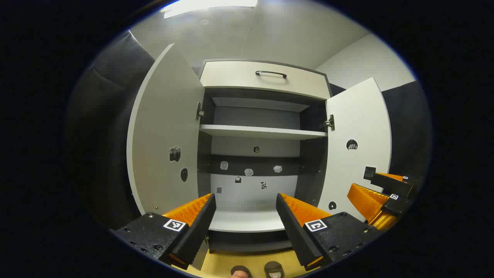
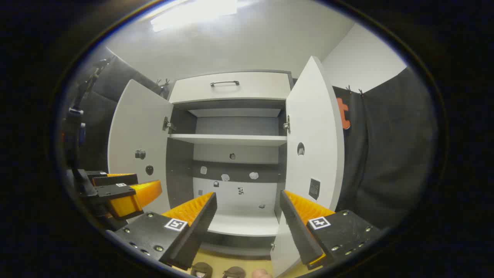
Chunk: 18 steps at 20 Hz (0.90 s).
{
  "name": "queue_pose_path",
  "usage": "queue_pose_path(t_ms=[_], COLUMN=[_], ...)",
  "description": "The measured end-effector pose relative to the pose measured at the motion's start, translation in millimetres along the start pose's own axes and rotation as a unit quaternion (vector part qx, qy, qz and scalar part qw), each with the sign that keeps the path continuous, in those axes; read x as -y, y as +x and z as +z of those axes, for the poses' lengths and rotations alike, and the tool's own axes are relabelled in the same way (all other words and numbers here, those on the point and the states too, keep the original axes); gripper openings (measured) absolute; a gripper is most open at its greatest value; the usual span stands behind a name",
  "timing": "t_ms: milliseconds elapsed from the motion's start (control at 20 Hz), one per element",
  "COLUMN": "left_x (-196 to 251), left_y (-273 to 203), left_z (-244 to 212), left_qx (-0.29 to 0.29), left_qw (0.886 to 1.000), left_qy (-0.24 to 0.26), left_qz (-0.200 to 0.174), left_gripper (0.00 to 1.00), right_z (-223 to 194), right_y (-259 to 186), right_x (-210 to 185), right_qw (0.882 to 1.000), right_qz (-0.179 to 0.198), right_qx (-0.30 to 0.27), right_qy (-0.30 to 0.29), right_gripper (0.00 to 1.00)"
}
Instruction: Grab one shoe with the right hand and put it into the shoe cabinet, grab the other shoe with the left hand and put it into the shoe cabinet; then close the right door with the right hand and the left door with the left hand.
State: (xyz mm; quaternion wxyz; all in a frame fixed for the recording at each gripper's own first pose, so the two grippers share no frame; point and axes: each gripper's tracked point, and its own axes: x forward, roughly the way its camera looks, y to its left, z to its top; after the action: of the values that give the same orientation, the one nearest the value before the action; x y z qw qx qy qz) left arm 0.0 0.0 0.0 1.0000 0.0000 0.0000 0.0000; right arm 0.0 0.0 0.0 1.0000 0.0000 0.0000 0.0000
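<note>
In the left gripper view, the shoe cabinet (image 1: 254, 154) stands with both doors swung wide, the left door (image 1: 166, 135) and the right door (image 1: 359, 146) alike. Its upper shelf (image 1: 262, 132) and bottom shelf (image 1: 247, 220) carry no shoes. The left gripper (image 1: 245, 216) has its jaws apart, holding nothing. Two dark shoes (image 1: 257, 270) peek in at the bottom edge, on the yellowish floor before the cabinet. The right gripper (image 1: 380, 197) sits off to the side.

In the right gripper view, the right gripper (image 2: 247, 216) likewise has its jaws apart and empty, near the right door's lower edge. The shoes (image 2: 218, 270) lie on the floor below. I judge the task barely begun: both shoes and both doors remain.
</note>
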Motion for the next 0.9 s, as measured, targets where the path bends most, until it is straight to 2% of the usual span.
queue_pose_path(t_ms=[700, 900], left_x=[-7, -15], left_y=[-3, -4], left_z=[9, 12], left_qx=[0.01, 0.011], left_qw=[1.0, 0.999], left_qy=[0.008, 0.006], left_qz=[0.025, 0.038], left_gripper=[0.96, 0.96], right_z=[-2, -39], right_y=[11, 18], right_x=[2, -7], right_qw=[1.0, 1.0], right_qz=[0.017, 0.026], right_qx=[0.003, -0.016], right_qy=[0.011, -0.002], right_gripper=[0.98, 0.98])
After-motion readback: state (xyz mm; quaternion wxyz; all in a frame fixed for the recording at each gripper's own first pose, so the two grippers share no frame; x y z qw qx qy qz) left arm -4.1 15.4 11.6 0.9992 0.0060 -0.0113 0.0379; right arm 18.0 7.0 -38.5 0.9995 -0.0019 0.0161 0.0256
